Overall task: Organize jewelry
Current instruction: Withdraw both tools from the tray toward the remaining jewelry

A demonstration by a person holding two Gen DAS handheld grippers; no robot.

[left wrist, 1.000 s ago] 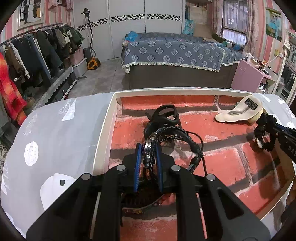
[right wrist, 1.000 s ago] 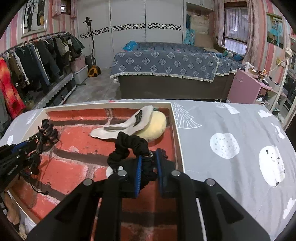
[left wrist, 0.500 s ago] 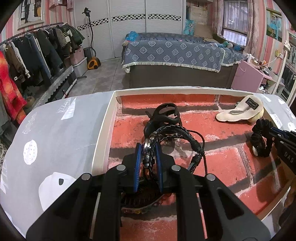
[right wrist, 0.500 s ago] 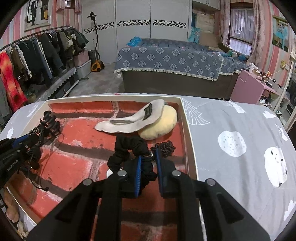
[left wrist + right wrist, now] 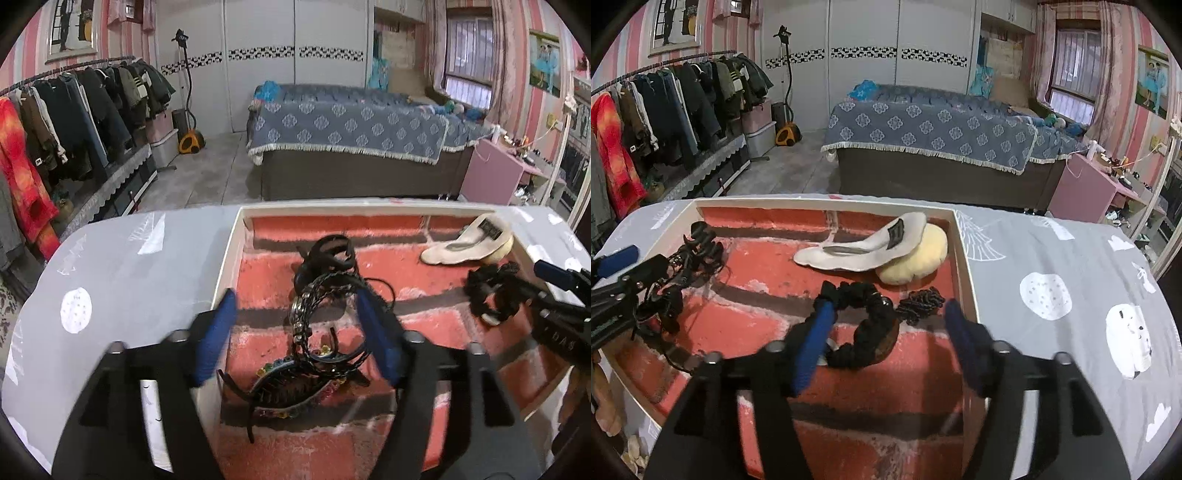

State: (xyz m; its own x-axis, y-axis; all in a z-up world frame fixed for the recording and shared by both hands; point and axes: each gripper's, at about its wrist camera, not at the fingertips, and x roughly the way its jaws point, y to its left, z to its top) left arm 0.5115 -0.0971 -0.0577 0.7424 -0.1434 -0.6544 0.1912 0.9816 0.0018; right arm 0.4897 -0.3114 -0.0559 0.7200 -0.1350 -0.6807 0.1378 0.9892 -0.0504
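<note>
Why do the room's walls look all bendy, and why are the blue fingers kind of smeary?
Both wrist views use fisheye lenses, so straight edges bow: the box rim curves in the left view. The blue fingers of the right hand-held gripper look smeared in the right view, as the jaws have just been opening. The black scrunchie stays fairly sharp.

Bedroom with pink-striped walls and a grey tiled floor

Ahead stands a bed (image 5: 351,129) under a blue patterned cover; white wardrobe doors (image 5: 295,62) behind it, a clothes rail (image 5: 74,107) far left, a barred window (image 5: 467,77) and pink cabinet (image 5: 491,173) right.
</note>
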